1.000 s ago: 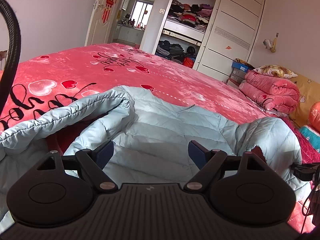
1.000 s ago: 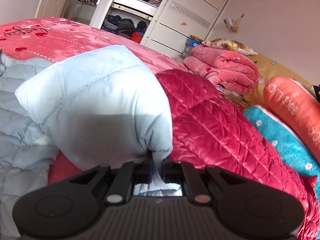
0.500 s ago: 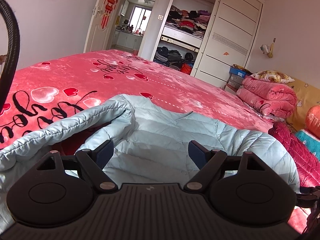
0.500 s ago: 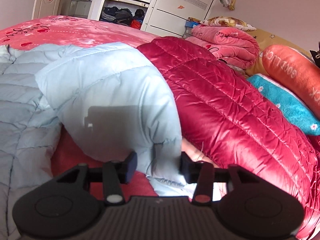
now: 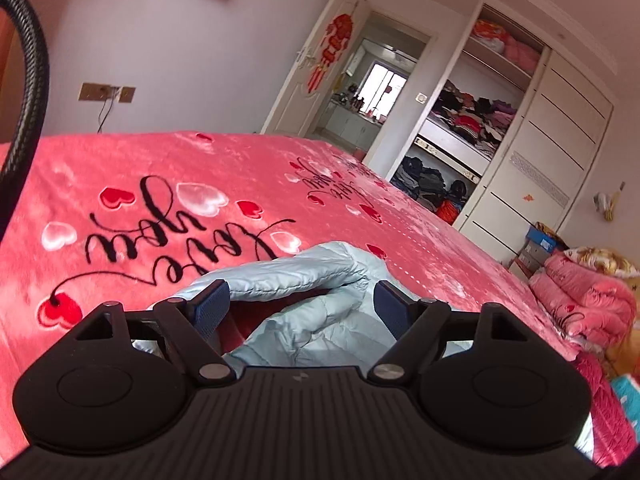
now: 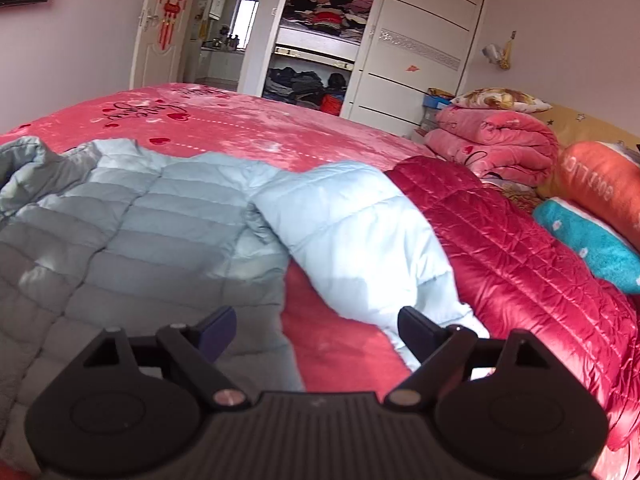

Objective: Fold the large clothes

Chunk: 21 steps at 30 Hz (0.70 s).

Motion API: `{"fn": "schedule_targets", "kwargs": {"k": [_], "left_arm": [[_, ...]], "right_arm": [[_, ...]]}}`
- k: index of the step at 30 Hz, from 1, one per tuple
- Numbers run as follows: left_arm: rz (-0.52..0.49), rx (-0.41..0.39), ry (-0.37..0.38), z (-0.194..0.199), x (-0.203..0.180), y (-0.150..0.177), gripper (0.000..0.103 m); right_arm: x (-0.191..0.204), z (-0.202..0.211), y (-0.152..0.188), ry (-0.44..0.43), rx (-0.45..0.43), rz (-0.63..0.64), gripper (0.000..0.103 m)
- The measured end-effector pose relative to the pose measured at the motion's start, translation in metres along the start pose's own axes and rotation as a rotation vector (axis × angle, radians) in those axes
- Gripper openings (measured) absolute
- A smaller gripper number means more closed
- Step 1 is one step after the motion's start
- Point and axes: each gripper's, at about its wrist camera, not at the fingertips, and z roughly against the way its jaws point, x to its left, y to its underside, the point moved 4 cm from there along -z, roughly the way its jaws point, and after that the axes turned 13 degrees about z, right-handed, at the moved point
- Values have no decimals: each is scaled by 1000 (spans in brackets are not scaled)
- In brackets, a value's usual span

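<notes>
A pale blue quilted down jacket (image 6: 160, 220) lies spread on the red bed cover (image 6: 240, 128). Its right sleeve (image 6: 360, 240) rests folded over a dark red quilted jacket (image 6: 512, 248). My right gripper (image 6: 316, 330) hovers above the cover near the sleeve's cuff, its jaws opening wide with nothing between them. In the left wrist view the jacket's other sleeve (image 5: 288, 276) curves across the cover. My left gripper (image 5: 300, 306) hangs open just above that sleeve, and its pads (image 5: 212, 304) do not press on the cloth.
Folded pink blankets (image 6: 492, 140), an orange pillow (image 6: 600, 180) and a teal pillow (image 6: 592, 240) pile up at the bed's right end. An open wardrobe (image 6: 316, 40) full of clothes and a doorway (image 5: 368, 92) stand behind the bed. A black cable (image 5: 28, 92) hangs at the left.
My right gripper let go of the sleeve, opened wide and drew back from it. My left gripper swung left and rolled, so the jacket's left sleeve and more bed cover are now in front.
</notes>
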Motion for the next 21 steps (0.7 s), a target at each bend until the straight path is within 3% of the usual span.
{"fn": "schedule_targets", "kwargs": {"k": [3, 5, 7, 13, 16, 18, 21], "left_arm": [[74, -39, -60, 4, 13, -8, 94], [23, -107, -152, 10, 15, -13, 95], [-10, -123, -209, 12, 19, -16, 97], [-97, 5, -340, -15, 44, 1, 97], [-118, 55, -381, -30, 57, 2, 83], [-102, 100, -389, -40, 67, 0, 52], [-85, 100, -383, -48, 75, -7, 34]], "right_arm": [[19, 9, -7, -48, -12, 27, 88], [28, 14, -11, -75, -25, 49, 88], [37, 18, -14, -95, -41, 62, 90], [63, 20, -22, -181, -66, 46, 90], [75, 20, -23, -221, -75, 60, 90], [81, 20, -21, -236, -77, 70, 90], [84, 18, -16, -258, -68, 62, 91]]}}
